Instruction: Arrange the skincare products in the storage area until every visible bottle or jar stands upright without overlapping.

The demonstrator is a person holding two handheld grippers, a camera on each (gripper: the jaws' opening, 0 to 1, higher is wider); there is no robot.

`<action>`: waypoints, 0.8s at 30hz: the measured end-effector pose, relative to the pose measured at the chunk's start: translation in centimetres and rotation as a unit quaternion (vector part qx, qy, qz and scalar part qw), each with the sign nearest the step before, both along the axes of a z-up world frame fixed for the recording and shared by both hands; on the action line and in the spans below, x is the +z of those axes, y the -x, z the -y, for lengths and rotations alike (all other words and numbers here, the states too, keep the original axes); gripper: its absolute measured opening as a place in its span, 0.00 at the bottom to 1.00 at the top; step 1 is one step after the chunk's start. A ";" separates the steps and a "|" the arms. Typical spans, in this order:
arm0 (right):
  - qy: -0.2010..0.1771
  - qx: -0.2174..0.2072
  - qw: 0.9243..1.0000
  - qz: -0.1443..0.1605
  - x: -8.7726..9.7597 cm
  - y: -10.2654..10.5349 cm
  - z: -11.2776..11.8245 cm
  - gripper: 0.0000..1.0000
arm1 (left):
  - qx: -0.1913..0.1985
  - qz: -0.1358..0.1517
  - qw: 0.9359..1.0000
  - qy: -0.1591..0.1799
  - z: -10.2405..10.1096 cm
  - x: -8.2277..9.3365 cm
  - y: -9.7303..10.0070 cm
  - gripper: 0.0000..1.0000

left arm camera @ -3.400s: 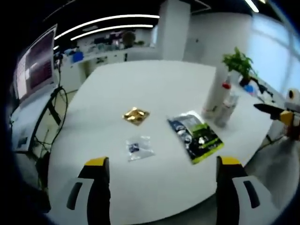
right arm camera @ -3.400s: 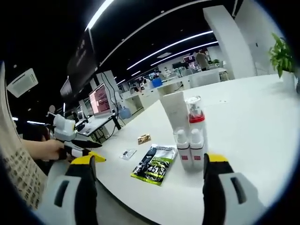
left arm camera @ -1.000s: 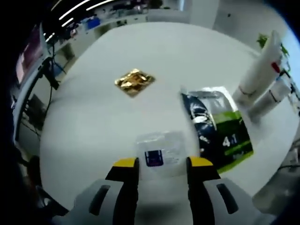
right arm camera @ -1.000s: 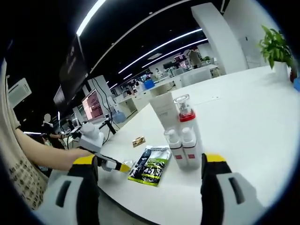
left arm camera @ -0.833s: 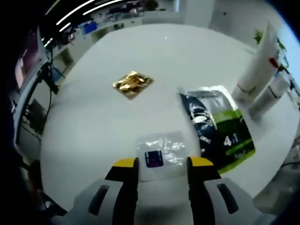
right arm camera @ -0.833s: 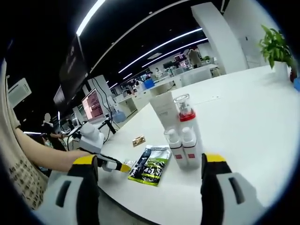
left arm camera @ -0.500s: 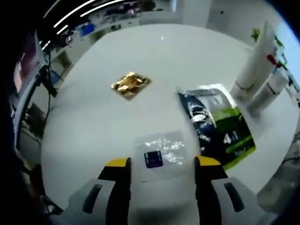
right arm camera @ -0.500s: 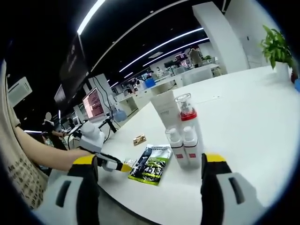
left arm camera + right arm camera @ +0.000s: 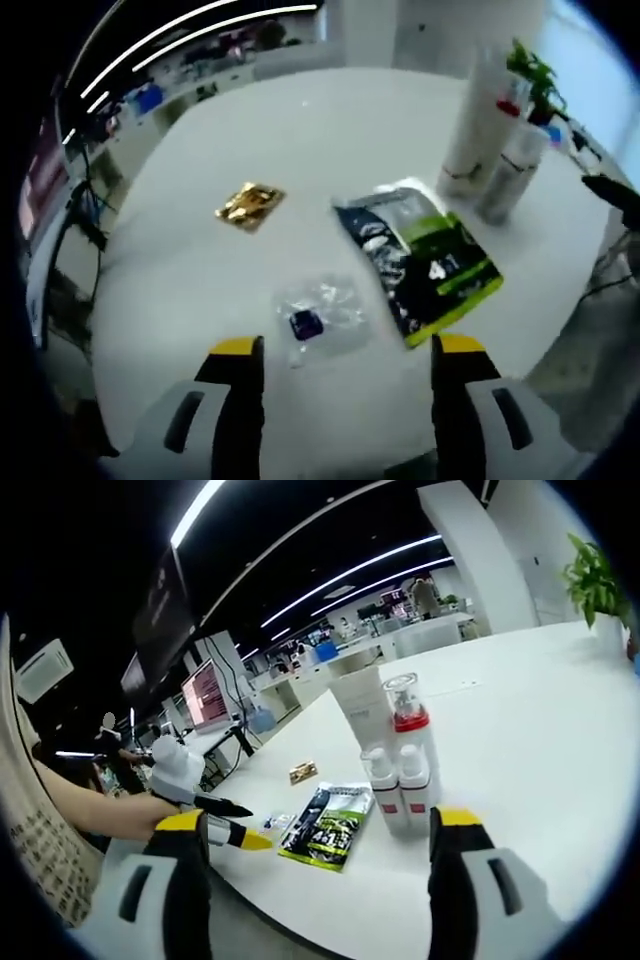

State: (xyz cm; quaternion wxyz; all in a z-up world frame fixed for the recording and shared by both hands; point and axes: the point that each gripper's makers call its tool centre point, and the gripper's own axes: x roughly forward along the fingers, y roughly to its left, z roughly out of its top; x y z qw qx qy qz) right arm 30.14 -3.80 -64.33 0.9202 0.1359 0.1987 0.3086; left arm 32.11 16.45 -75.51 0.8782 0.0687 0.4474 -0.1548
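Note:
On the white table (image 9: 330, 130), a white tube (image 9: 478, 125) and a clear bottle with a red collar (image 9: 512, 165) stand upright at the far right. In the right gripper view the tube (image 9: 360, 715) and red-collared pump bottle (image 9: 405, 720) stand behind two small white bottles (image 9: 398, 792). A clear sachet with a blue label (image 9: 320, 315) lies just ahead of my left gripper (image 9: 347, 345), which is open and empty. A dark and green pouch (image 9: 420, 260) lies flat beside it. My right gripper (image 9: 320, 825) is open, near the table edge, short of the bottles.
A gold sachet (image 9: 248, 204) lies flat to the left. A potted plant (image 9: 595, 580) stands at the table's far side. A person's hand holds the left gripper (image 9: 245, 830) at the table edge. Desks and monitors (image 9: 205, 695) stand beyond the table.
My left gripper's jaws have opened wider and drawn back and up from the clear sachet, which stays flat on the table. The right gripper has hardly moved.

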 end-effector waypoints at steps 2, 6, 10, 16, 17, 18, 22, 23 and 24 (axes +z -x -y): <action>0.001 0.002 1.000 0.002 0.1 0.1 0.0 0.92 | -0.009 -0.003 1.000 0.002 -0.2 0.2 0.8 0.66; 0.003 0.004 1.000 0.005 0.0 0.1 -0.1 0.92 | -0.025 0.003 1.000 0.012 -0.6 1.2 1.9 0.70; 0.001 0.007 1.000 0.006 0.1 0.2 -0.1 0.93 | -0.029 0.027 0.996 0.082 0.2 3.1 1.7 0.78; 0.010 0.019 1.000 0.002 -0.3 0.6 -0.5 0.92 | -0.010 0.077 0.984 0.159 -0.8 6.9 1.0 0.82; 0.011 0.021 1.000 0.002 -0.3 0.6 -0.6 0.92 | -0.004 0.081 0.983 0.164 -1.1 7.3 1.0 0.84; 0.012 0.022 1.000 0.002 -0.3 0.7 -0.6 0.92 | 0.003 0.091 0.980 0.177 -1.3 7.9 1.0 0.87; 0.013 0.020 1.000 0.004 -0.3 0.6 -0.5 0.92 | -0.003 0.101 0.982 0.162 -2.2 8.5 2.2 0.95; 0.013 0.018 1.000 0.005 -0.3 0.6 -0.5 0.92 | -0.007 0.102 0.982 0.157 -2.2 8.6 2.8 0.95; 0.012 0.015 1.000 0.006 -0.2 0.6 -0.4 0.92 | -0.010 0.102 0.983 0.151 -2.3 8.5 3.2 0.96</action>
